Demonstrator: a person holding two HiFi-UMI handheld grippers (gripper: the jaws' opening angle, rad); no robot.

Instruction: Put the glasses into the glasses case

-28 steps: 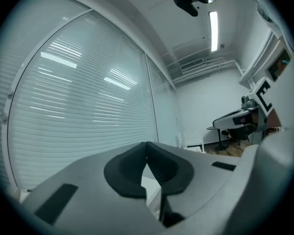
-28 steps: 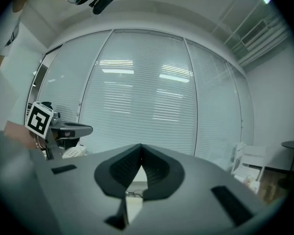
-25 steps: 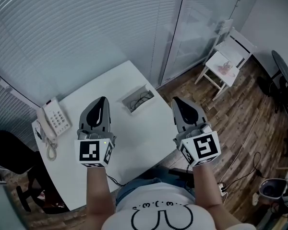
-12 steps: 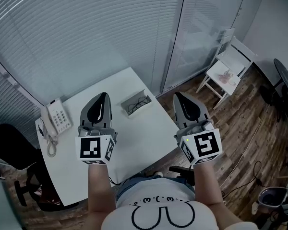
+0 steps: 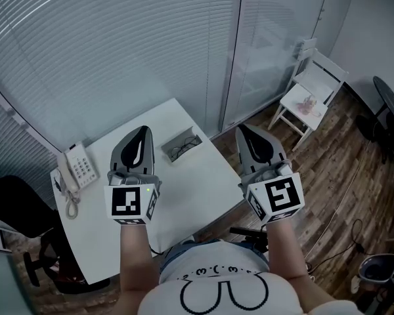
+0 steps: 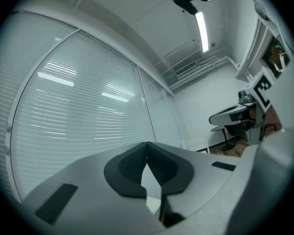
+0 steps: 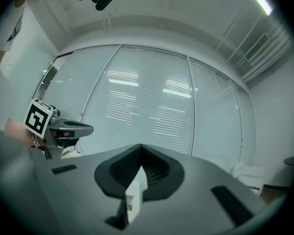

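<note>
The dark-rimmed glasses (image 5: 184,149) lie inside an open grey glasses case (image 5: 173,141) near the far edge of the white table (image 5: 190,189). Both grippers are held high above the table, pointing roughly level, well apart from the case. My left gripper (image 5: 143,129) is shut and holds nothing; in the left gripper view its jaws (image 6: 147,144) meet at the tips against the window blinds. My right gripper (image 5: 241,127) is also shut and empty, jaw tips (image 7: 140,146) together. Each gripper view catches the other gripper at its side.
A white desk phone (image 5: 78,170) with a coiled cord sits at the table's left end. A dark office chair (image 5: 13,209) stands at the left. A white chair (image 5: 312,90) stands on the wooden floor at the right. Blinds and glass walls close off the far side.
Both grippers have risen, still shut and empty. The table, case and phone look smaller and lower in the head view. The glasses have not moved in the case.
</note>
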